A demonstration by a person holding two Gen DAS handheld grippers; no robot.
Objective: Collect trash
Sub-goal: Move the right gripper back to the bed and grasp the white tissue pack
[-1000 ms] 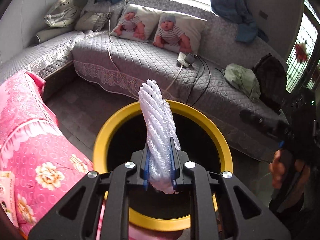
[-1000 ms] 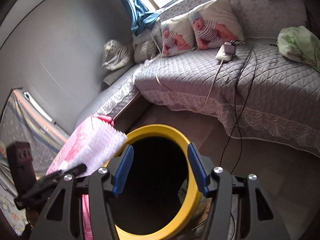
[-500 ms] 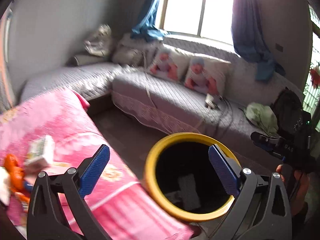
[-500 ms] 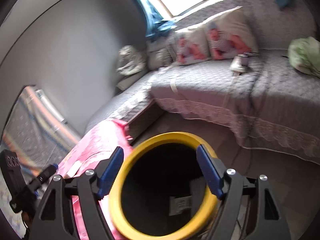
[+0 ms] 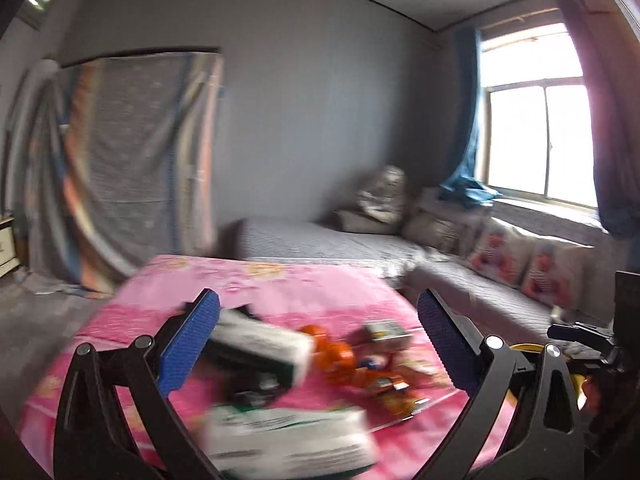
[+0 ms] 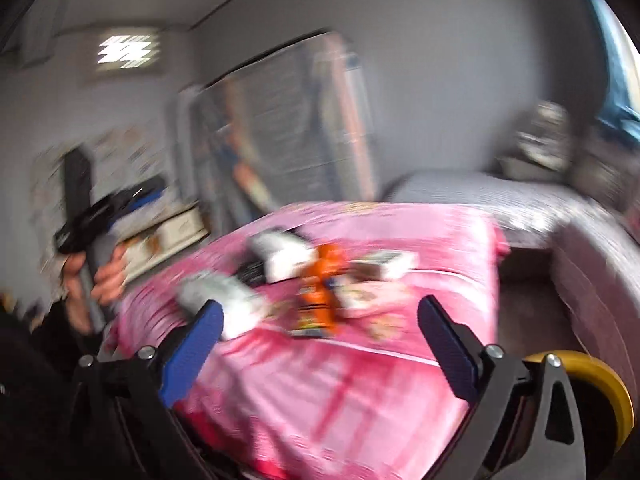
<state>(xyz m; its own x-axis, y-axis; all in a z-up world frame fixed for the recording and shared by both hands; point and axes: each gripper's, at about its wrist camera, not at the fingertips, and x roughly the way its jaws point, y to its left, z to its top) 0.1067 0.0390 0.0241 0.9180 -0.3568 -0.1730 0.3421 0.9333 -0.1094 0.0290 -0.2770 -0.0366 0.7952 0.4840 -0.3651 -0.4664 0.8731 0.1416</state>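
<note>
Trash lies in a blurred heap on the pink flowered tablecloth (image 5: 280,292): a white box (image 5: 260,344), a white-and-green packet (image 5: 288,440), orange wrappers (image 5: 340,360) and a small carton (image 5: 386,330). My left gripper (image 5: 316,340) hangs over the heap, open and empty. In the right wrist view the same white box (image 6: 284,256), orange wrappers (image 6: 324,280) and carton (image 6: 384,262) lie ahead. My right gripper (image 6: 320,340) is short of them, its jaws opening with nothing between them. The yellow-rimmed bin (image 6: 600,392) stands low at the right.
A grey quilted corner sofa (image 5: 360,244) with printed pillows (image 5: 544,276) runs under the window (image 5: 536,140). A striped cloth (image 5: 128,168) hangs on the far wall. A hand (image 6: 104,276) holds the left gripper's handle at the table's left side.
Both grippers swung left and up from over the bin to the pink table. The left let go of the white foam net and opened wide. The right jaws spread wider.
</note>
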